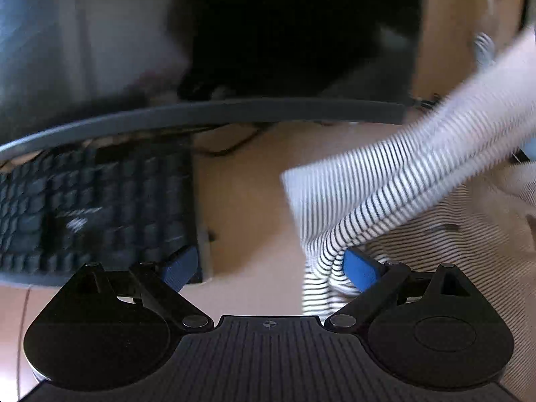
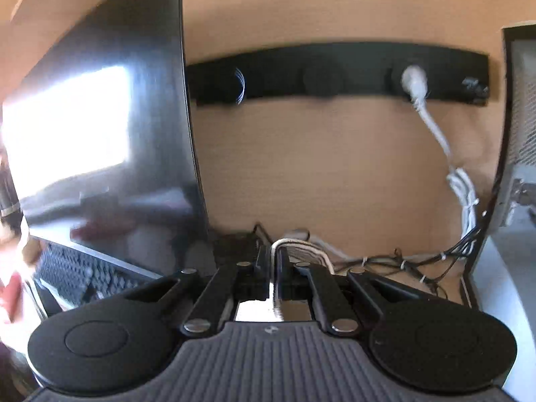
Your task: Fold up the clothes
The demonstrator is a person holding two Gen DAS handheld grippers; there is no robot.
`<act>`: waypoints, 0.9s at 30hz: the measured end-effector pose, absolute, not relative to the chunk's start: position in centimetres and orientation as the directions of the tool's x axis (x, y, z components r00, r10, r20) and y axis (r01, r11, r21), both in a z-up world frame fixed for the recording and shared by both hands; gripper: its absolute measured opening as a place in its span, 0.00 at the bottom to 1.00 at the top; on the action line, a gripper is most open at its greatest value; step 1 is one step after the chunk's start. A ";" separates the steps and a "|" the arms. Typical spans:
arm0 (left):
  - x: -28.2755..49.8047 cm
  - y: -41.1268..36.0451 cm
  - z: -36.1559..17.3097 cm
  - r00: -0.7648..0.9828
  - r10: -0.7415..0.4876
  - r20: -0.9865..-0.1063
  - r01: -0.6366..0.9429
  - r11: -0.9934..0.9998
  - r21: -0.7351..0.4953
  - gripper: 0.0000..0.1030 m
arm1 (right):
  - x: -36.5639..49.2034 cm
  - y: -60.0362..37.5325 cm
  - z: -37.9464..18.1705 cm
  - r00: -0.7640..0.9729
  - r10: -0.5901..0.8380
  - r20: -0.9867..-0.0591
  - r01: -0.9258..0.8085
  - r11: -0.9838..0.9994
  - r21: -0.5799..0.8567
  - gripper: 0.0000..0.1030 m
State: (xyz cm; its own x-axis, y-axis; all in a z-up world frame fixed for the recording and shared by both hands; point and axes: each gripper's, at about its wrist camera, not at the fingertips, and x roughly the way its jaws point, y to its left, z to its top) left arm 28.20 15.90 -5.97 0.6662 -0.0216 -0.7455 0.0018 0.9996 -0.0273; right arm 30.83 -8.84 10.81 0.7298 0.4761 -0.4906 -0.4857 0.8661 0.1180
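- The left claw (image 1: 269,269) is wide open above the wooden table (image 1: 248,201).
- The striped garment (image 1: 385,194) hangs at right; a keyboard (image 1: 97,207) lies at left.
- The right claw (image 2: 275,261) is closed on striped cloth, facing a wooden wall panel (image 2: 318,167).

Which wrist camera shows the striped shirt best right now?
The left wrist view: the striped shirt rises slanting from the desk, blurred, beside the open left gripper. The right wrist view shows only a pinched bit in the shut right gripper.
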 end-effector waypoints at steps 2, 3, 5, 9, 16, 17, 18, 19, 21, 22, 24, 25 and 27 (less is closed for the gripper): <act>27.8 16.7 -5.8 0.649 -0.007 -0.760 -0.006 1.000 -0.014 0.94 | 32.2 -8.8 7.9 0.706 0.454 -0.543 -0.468 0.875 0.123 0.03; 27.5 17.0 -5.8 0.639 -0.016 -0.769 0.001 1.000 -0.020 0.94 | 32.9 -8.9 6.2 0.694 0.438 -0.571 -0.454 0.882 0.124 0.03; 26.9 17.4 -5.5 0.626 -0.055 -0.778 0.017 0.998 -0.056 0.94 | 34.1 -9.3 3.1 0.678 0.394 -0.621 -0.425 0.899 0.106 0.03; 26.0 16.9 -3.6 0.632 -0.246 -0.735 0.130 0.969 -0.212 0.97 | 35.4 -10.8 -1.7 0.632 0.318 -0.706 -0.381 0.922 0.074 0.03; 27.6 10.5 -1.9 0.612 -0.465 -0.640 0.351 0.884 -0.307 1.00 | 34.0 -12.9 -4.9 0.590 0.273 -0.760 -0.345 0.936 0.068 0.03; 28.1 9.5 -2.1 0.606 -0.484 -0.632 0.375 0.874 -0.309 1.00 | 34.0 -13.1 -4.8 0.589 0.275 -0.760 -0.345 0.936 0.072 0.03; 28.6 8.5 -2.3 0.600 -0.500 -0.625 0.394 0.864 -0.312 1.00 | 33.8 -13.1 -4.6 0.589 0.275 -0.760 -0.343 0.936 0.073 0.03; 29.2 7.9 -2.7 0.597 -0.508 -0.621 0.400 0.859 -0.318 1.00 | 33.6 -13.1 -4.2 0.592 0.272 -0.759 -0.341 0.937 0.070 0.04; 30.4 7.4 -3.4 0.600 -0.510 -0.616 0.391 0.859 -0.331 1.00 | 33.3 -12.9 -3.5 0.602 0.267 -0.753 -0.348 0.936 0.053 0.05; 31.2 7.4 -4.0 0.606 -0.494 -0.623 0.366 0.869 -0.333 1.00 | 33.0 -13.0 -3.1 0.609 0.266 -0.748 -0.355 0.934 0.043 0.05; 33.1 8.0 -5.7 0.611 -0.440 -0.658 0.286 0.898 -0.335 1.00 | 32.6 -13.1 -2.7 0.615 0.263 -0.743 -0.365 0.931 0.028 0.05; 34.0 8.3 -6.5 0.611 -0.409 -0.678 0.242 0.912 -0.333 1.00 | 32.4 -13.3 -2.6 0.615 0.258 -0.745 -0.365 0.931 0.021 0.05; 34.8 9.6 -7.7 0.616 -0.374 -0.693 0.177 0.923 -0.342 1.00 | 32.3 -13.8 -2.9 0.608 0.241 -0.756 -0.356 0.934 0.011 0.05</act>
State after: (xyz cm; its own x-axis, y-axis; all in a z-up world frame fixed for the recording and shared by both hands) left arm 34.79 9.64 -7.75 0.6156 -0.3744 -0.6934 0.1766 0.9231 -0.3417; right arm 32.28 -13.81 -2.94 0.6084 0.2408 -0.7562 -0.3564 0.9343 0.0108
